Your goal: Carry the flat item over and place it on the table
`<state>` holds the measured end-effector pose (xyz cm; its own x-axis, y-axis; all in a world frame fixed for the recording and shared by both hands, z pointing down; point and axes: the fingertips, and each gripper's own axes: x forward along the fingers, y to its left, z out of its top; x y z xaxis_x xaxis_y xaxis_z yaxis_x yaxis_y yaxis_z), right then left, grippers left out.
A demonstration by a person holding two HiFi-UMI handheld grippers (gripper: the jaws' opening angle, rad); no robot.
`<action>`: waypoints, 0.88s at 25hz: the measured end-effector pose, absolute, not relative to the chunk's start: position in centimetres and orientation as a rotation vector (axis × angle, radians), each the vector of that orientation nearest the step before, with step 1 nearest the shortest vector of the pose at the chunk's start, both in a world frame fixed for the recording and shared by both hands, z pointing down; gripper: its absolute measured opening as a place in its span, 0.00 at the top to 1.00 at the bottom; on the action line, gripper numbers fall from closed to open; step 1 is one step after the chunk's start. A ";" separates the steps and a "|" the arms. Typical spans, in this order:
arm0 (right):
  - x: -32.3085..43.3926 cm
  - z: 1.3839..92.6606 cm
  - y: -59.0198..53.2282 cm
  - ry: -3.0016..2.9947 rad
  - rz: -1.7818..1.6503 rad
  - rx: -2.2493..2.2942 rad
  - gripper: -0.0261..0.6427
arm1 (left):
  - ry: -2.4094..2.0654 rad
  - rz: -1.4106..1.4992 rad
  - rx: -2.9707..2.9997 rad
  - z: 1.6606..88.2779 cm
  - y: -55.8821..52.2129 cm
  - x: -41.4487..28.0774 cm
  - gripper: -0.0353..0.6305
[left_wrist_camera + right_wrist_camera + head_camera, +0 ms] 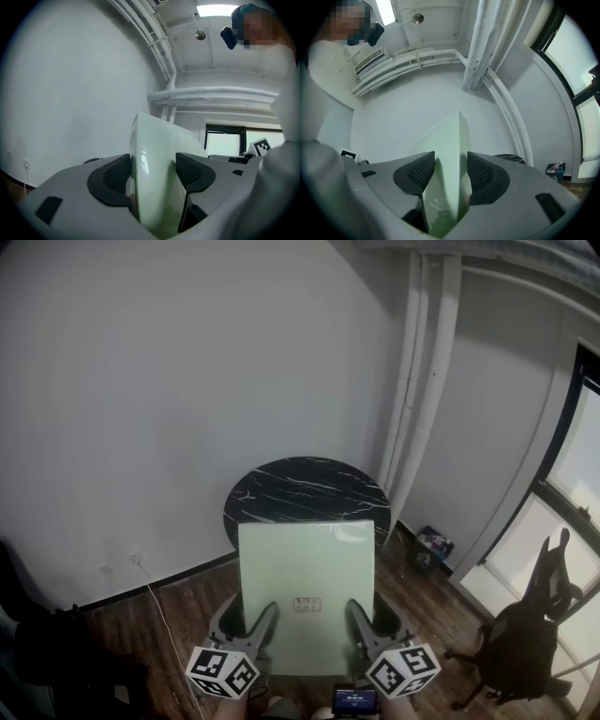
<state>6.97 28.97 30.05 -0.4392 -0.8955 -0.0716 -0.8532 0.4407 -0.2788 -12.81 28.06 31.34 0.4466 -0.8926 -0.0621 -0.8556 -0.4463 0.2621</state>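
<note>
A pale green flat square panel hangs in the air in front of me, held by its near edge. My left gripper is shut on its near left part, and my right gripper is shut on its near right part. Seen along the left gripper's jaws, the panel stands edge-on between the black pads. In the right gripper view the panel is likewise pinched between the pads. Beyond the panel stands a round black marble table, its near rim hidden by the panel.
A white wall rises behind the table, with white pipes in the corner. A black office chair stands at the right by the window. A small bin of items sits on the wooden floor near the pipes. A white cable trails at the left.
</note>
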 end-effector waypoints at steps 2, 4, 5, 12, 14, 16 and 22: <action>7.5 30.5 29.4 2.477 -0.309 -1.537 0.69 | -1.527 -0.276 2.501 31.7 28.4 -12.3 0.48; 7.9 30.8 29.7 2.468 -0.323 -1.541 0.69 | -1.521 -0.266 2.503 32.0 28.6 -11.8 0.48; 8.2 30.8 29.8 2.466 -0.327 -1.542 0.69 | -1.518 -0.263 2.503 32.1 28.6 -11.6 0.48; 9.3 31.5 29.3 2.469 -0.348 -1.533 0.69 | -1.519 -0.259 2.496 32.5 28.4 -10.6 0.48; 9.3 31.5 28.8 2.467 -0.352 -1.531 0.69 | -1.526 -0.253 2.496 32.5 27.8 -10.5 0.48; 9.3 31.5 28.1 2.473 -0.350 -1.531 0.69 | -1.528 -0.253 2.494 32.5 27.1 -10.5 0.48; 9.8 31.3 24.6 2.484 -0.329 -1.538 0.69 | -1.531 -0.266 2.492 32.6 23.7 -10.0 0.48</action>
<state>9.81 24.59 31.33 -0.4378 -0.8975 -0.0531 -0.8526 0.4332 -0.2922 -9.97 23.69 32.60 0.4462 -0.8937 -0.0464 -0.8568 -0.4416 0.2662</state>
